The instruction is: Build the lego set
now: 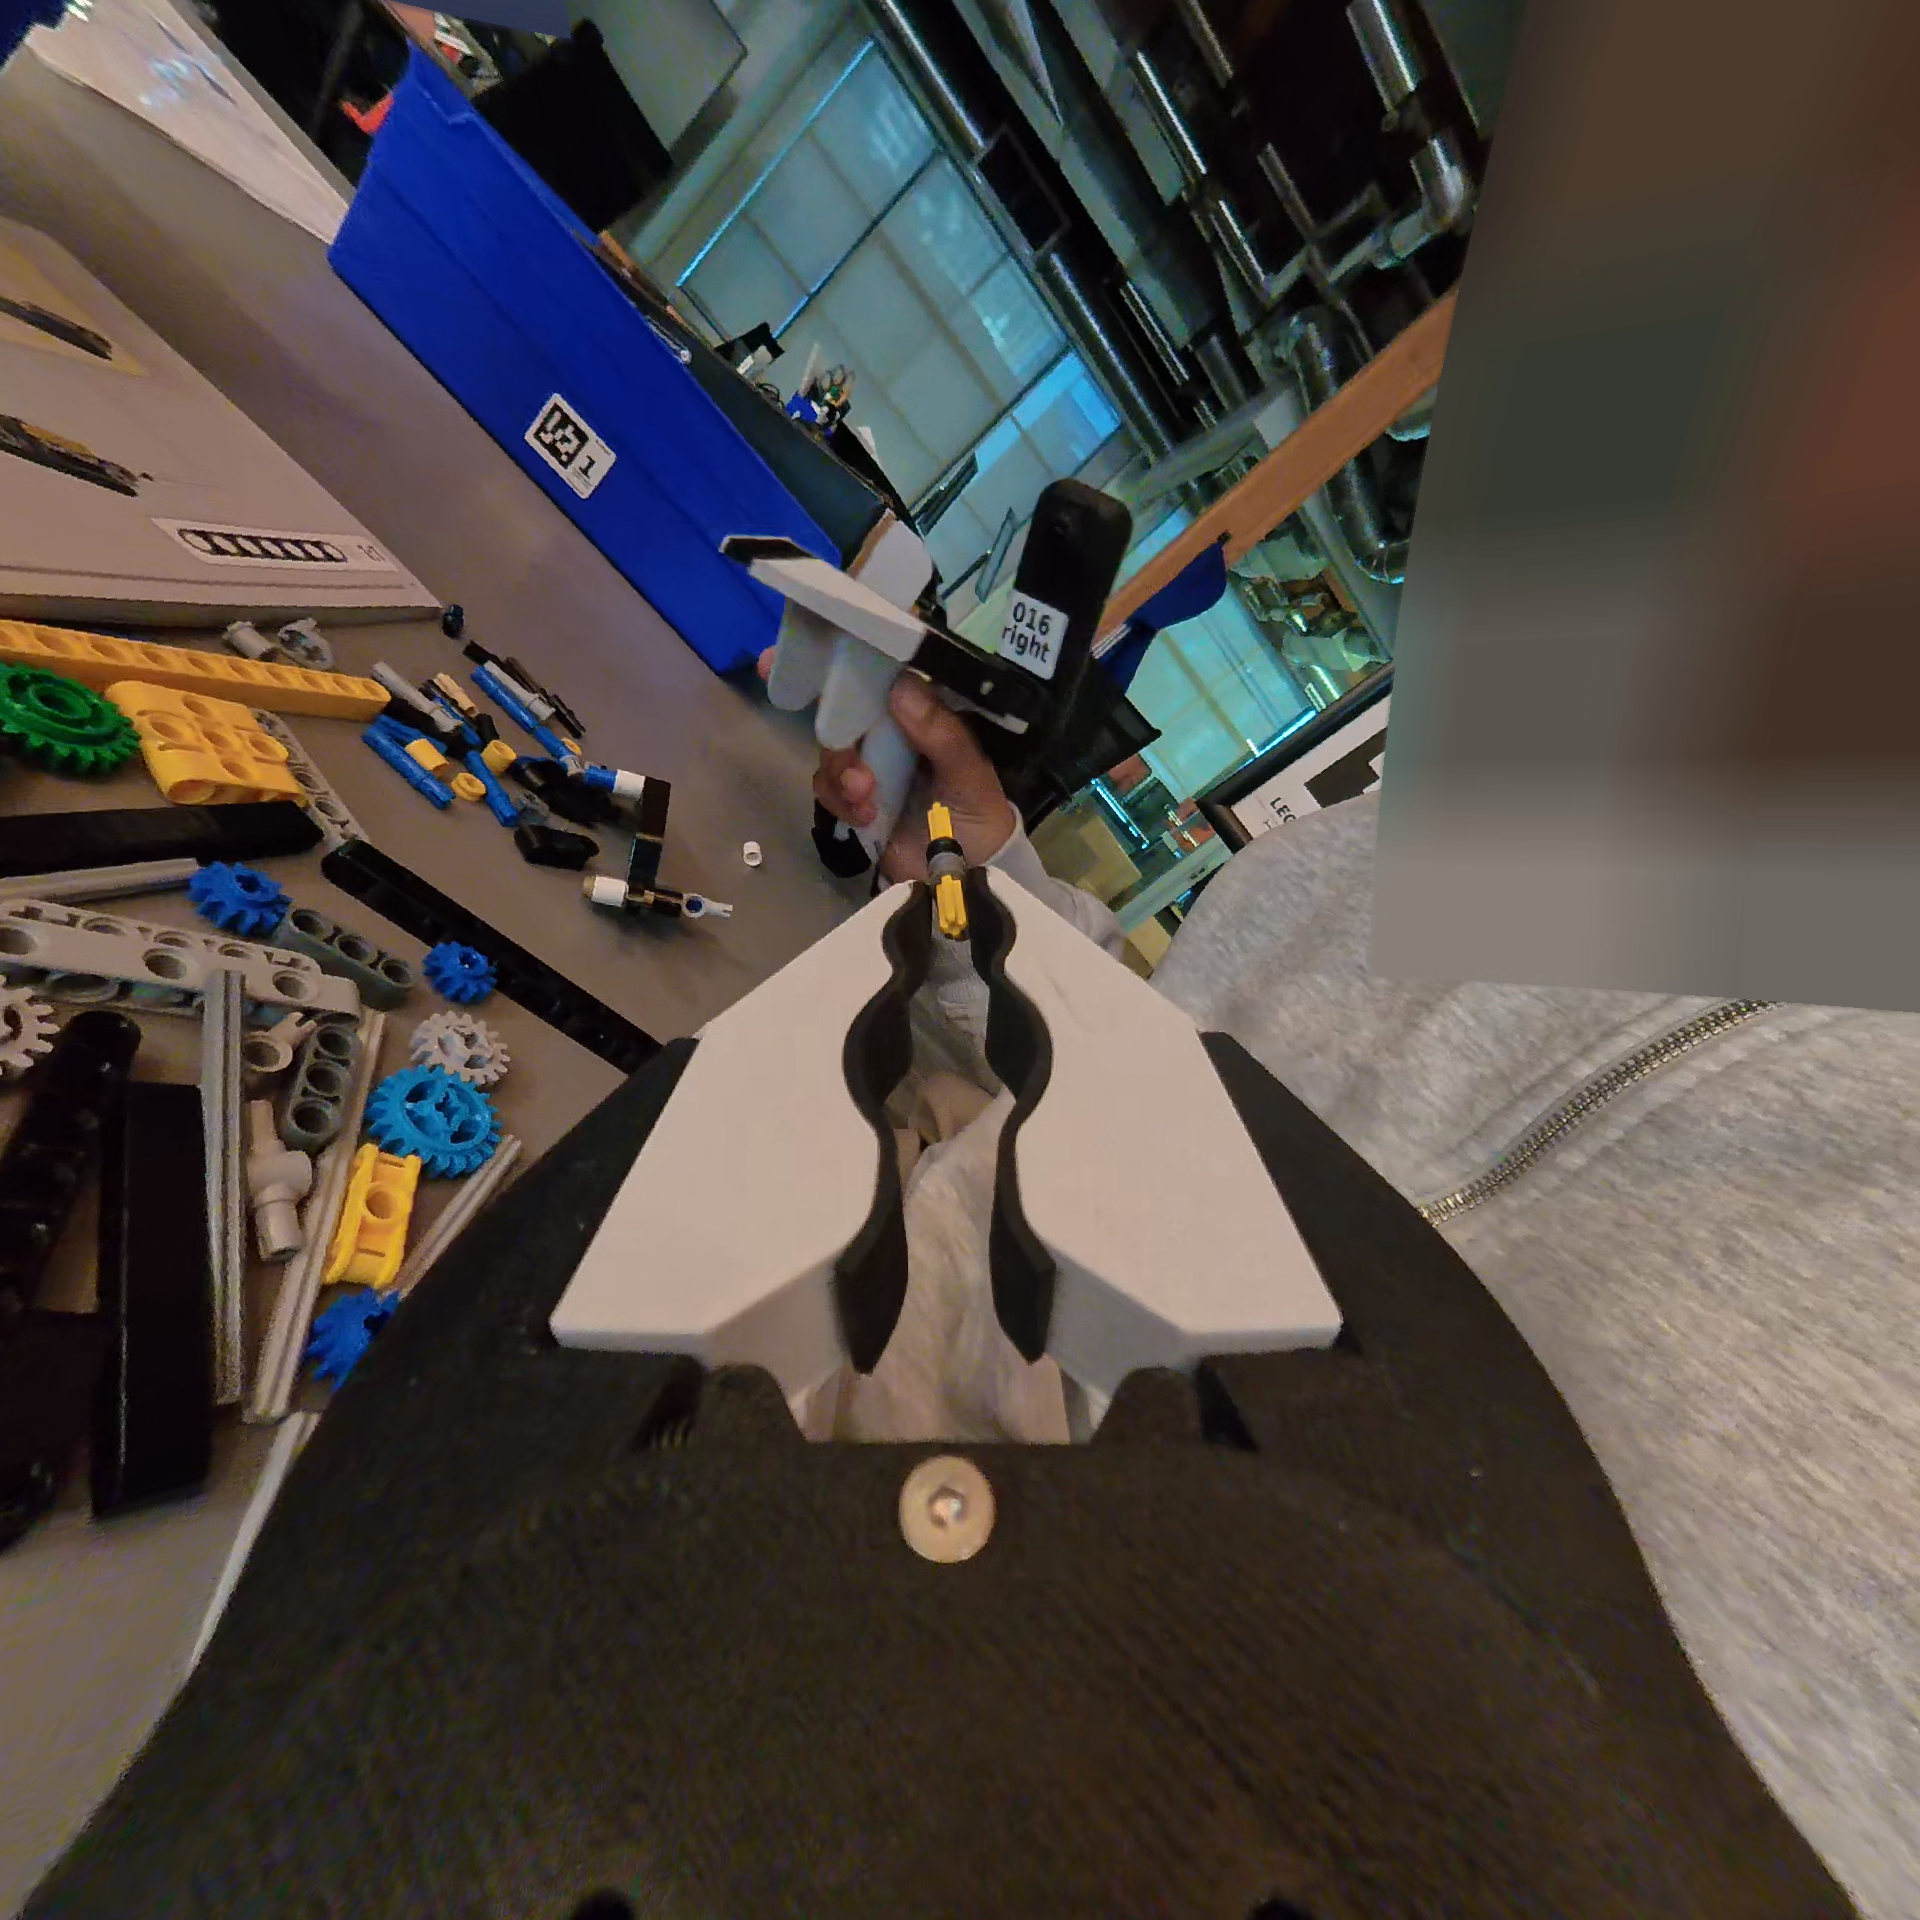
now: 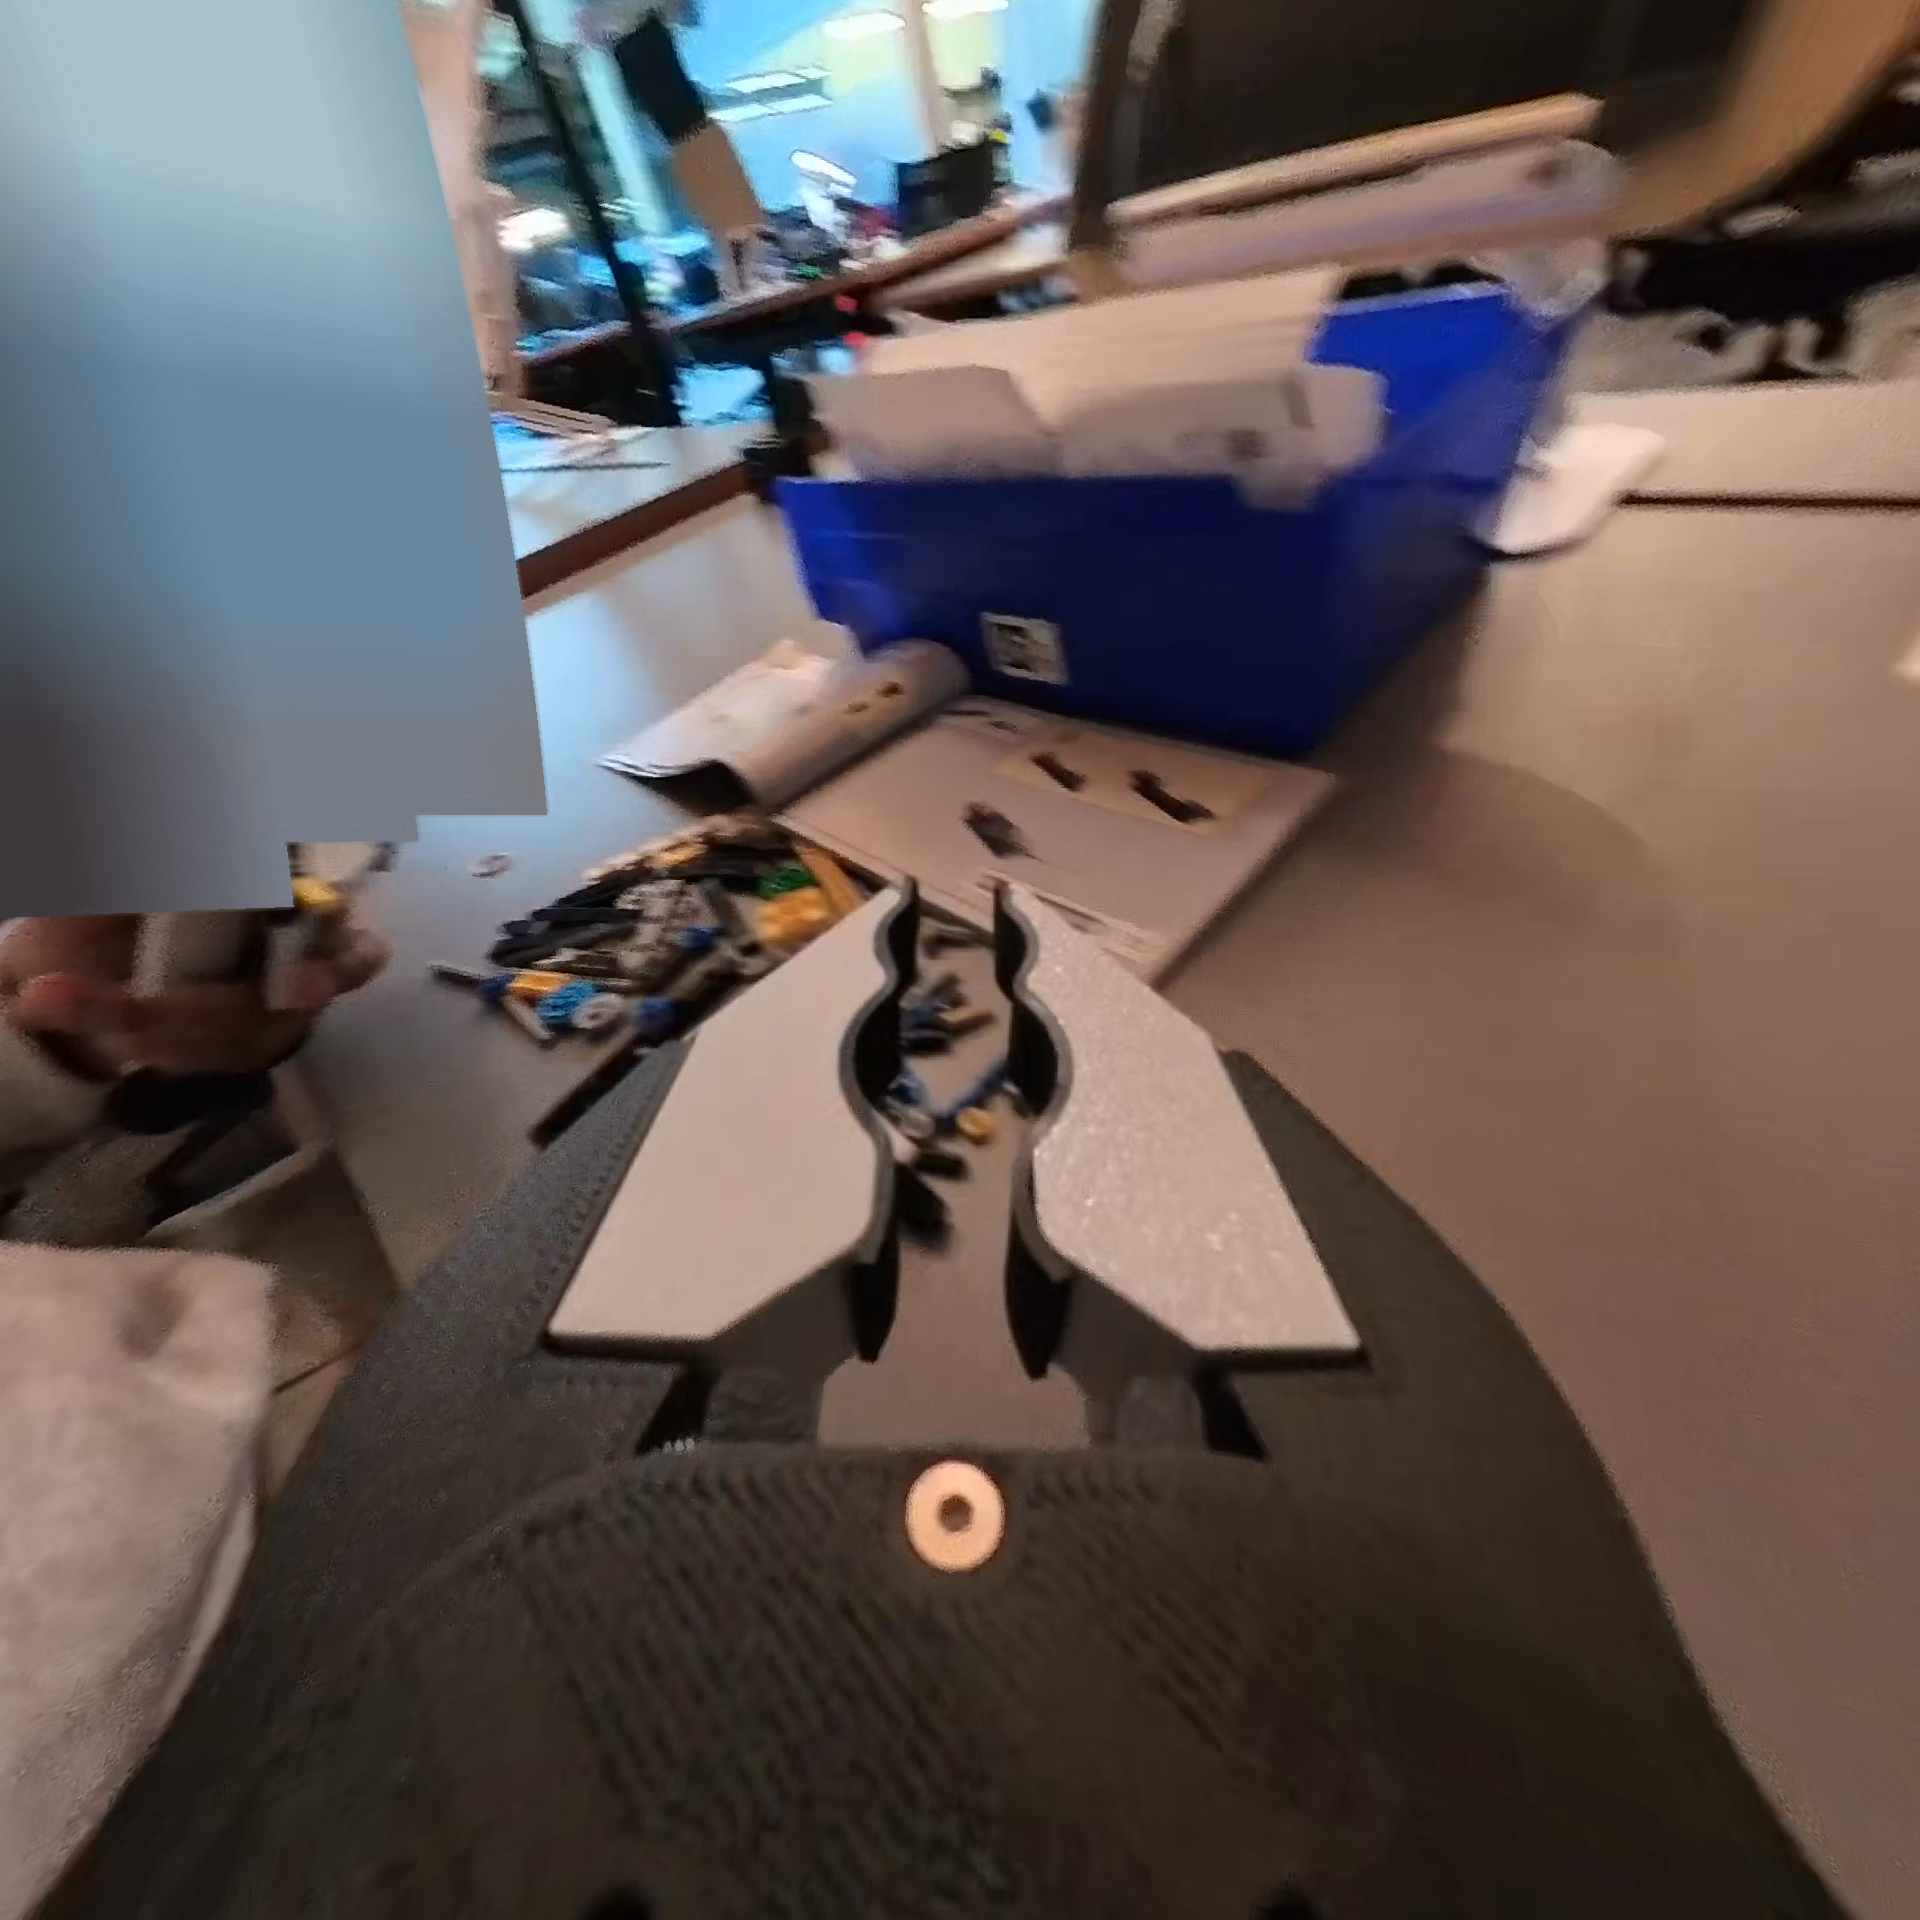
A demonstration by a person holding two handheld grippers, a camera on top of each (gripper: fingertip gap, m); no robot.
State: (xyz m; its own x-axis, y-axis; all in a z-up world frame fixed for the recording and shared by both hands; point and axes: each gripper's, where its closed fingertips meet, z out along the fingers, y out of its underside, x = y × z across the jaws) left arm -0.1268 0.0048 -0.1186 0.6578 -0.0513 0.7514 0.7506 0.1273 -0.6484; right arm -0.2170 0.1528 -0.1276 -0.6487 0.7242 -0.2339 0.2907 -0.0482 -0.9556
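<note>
The build looks barely begun. The left hand-held gripper [image 1: 948, 914] is clamped on a small yellow axle [image 1: 945, 878], up off the table [image 1: 623, 582]. The right hand-held gripper [image 2: 954, 899] is apart and holds nothing. Most pieces [image 1: 312, 935] lie loose near the booklet [image 2: 1091, 831] and blue bin [image 2: 1143, 603].

Left tool [image 1: 948, 902]: jaws nearly together, tips pinching small yellow-and-grey pin [image 1: 943, 868], raised off desk, aimed toward person's torso. Right tool [image 2: 954, 904]: jaws parted, narrow gap, nothing between them, held above desk. In left wrist view, right tool [image 1: 831, 675] sits just beyond left tool's tips, hand [image 1: 925, 769] wrapped round its handle.
</note>
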